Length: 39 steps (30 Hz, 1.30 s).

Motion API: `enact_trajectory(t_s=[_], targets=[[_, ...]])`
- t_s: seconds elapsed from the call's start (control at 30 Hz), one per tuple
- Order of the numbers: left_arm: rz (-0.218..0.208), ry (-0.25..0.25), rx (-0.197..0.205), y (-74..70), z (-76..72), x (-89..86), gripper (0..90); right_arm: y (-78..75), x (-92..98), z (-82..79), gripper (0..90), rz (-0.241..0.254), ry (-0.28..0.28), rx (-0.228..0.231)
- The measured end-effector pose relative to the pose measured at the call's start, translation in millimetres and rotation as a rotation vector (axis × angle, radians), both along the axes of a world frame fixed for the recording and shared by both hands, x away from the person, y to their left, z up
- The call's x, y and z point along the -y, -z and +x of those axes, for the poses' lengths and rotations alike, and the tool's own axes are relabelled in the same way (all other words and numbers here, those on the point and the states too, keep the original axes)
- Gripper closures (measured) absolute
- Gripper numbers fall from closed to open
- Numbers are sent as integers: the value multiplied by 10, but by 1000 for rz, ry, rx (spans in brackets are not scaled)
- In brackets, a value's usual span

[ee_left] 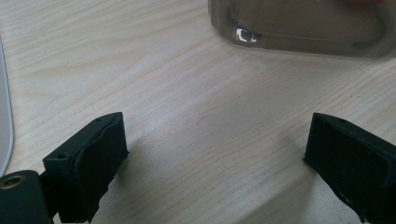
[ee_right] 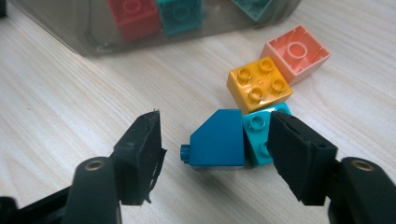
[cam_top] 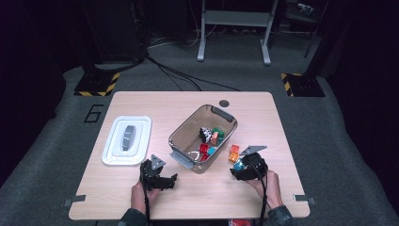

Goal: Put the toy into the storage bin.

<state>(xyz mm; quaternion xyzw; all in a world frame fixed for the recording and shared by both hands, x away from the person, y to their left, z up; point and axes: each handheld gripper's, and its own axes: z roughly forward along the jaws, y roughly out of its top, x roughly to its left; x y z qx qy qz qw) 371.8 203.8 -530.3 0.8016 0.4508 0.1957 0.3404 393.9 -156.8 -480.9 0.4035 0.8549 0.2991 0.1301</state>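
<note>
Two blue bricks [ee_right: 233, 137], lying on the table right of the bin [cam_top: 186, 134], are straddled by the unclenched right gripper [ee_right: 215, 154], squeeze and lift judged next; left gripper [ee_left: 215, 158] is held released.

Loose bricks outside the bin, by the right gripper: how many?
4: blue sloped brick between the jaws, teal brick against the right gripper's far jaw, orange brick behind, pink brick beyond. More may be hidden.

A dark blue sloped brick [ee_right: 218, 139] lies on its side on the tabletop [ee_right: 70, 102], pressed against a turquoise brick [ee_right: 256, 133], just beside an orange brick [ee_right: 259, 85] and a pink one [ee_right: 296, 52].
</note>
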Motion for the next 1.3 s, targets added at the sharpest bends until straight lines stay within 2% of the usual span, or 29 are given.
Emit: enact_trajectory(t_s=[0.13,0.3,0.57,0.77,0.9,0.93,1.0,1.13,1.3], targets=[[0,0,0,0,0,0,54,48,-33,2,480,-26,-10,-3],[0,0,0,0,0,0,54,85,-74,4,549,-60,-12,-5],[0,0,0,0,0,0,54,81,-80,1,569,-67,-10,-10],[0,0,-2,-1,-1,0,54,30,-36,3,570,3,-9,-24],[0,0,0,0,0,0,54,-25,-18,14,571,26,-13,-14],[0,0,0,0,0,0,54,-40,-18,15,571,27,1,-7],[0,0,0,0,0,0,54,-73,8,32,571,32,-12,-1],[0,0,0,0,0,0,54,-138,21,51,571,56,6,8],[0,0,0,0,0,0,54,-228,76,99,571,65,8,26]])
